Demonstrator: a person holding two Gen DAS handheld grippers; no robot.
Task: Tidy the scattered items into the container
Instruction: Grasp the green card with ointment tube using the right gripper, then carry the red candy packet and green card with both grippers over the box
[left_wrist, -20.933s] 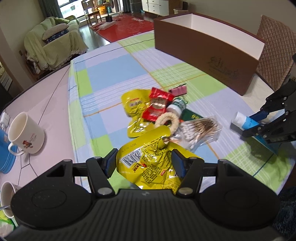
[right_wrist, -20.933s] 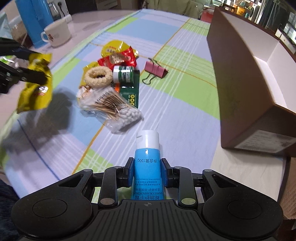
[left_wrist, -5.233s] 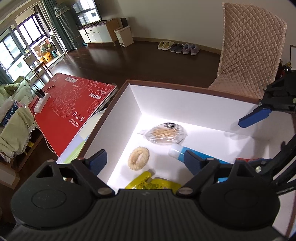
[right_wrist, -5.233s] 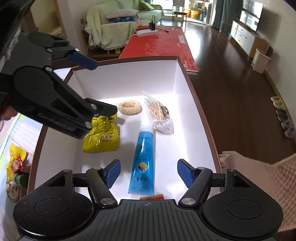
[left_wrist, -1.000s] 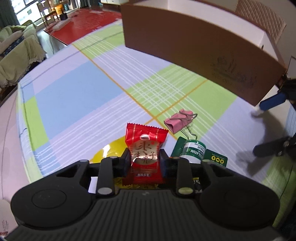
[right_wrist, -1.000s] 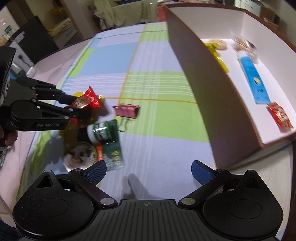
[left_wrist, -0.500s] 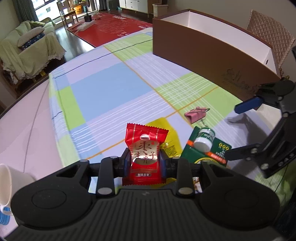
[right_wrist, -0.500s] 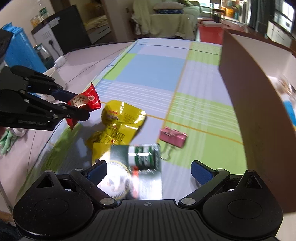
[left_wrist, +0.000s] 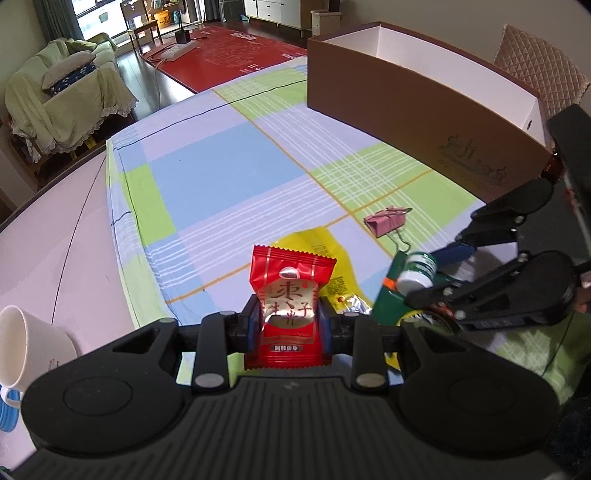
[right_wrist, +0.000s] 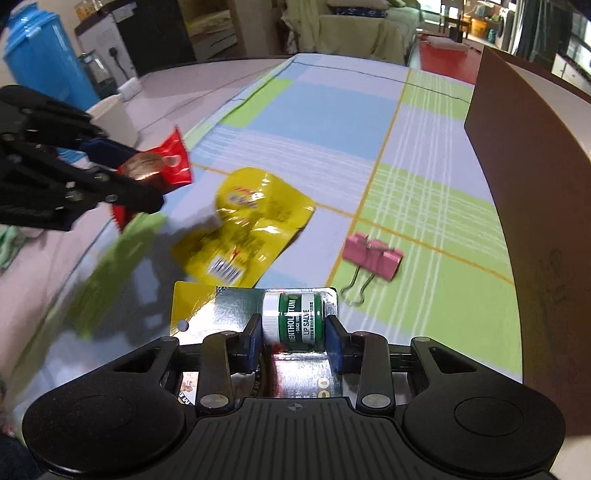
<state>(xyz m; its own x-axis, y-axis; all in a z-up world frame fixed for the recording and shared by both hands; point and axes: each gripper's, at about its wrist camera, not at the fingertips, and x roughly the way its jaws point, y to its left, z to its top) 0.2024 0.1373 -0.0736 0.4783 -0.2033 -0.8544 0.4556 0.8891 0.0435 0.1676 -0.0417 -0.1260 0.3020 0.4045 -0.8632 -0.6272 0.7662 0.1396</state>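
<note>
Both grippers are loaded, so the step in hand looks like the carry to the box. The left gripper (left_wrist: 287, 325) is clamped on a red snack packet (left_wrist: 290, 306), which stands upright between its fingers, lifted off the counter (left_wrist: 48, 258). The right gripper (right_wrist: 293, 338) is closed narrow around a small green lip salve jar (right_wrist: 295, 321) fixed to its backing card (right_wrist: 207, 306); I cannot tell whether the card is already clear of the checked cloth (right_wrist: 321, 110).

Two things lie loose on the cloth: a yellow pouch (right_wrist: 247, 225) just beyond the jar, and a pink binder clip (right_wrist: 373, 258) to its right, nearer the box.

The brown container (left_wrist: 417, 103) stands at the far right of the counter with tall walls and its open top facing up. The next move, as I judge it, calls for raising both loads above the near wall, bringing them over the white inside, and letting go there without the two grippers fouling each other. Pouch and clip are then left to fetch.
</note>
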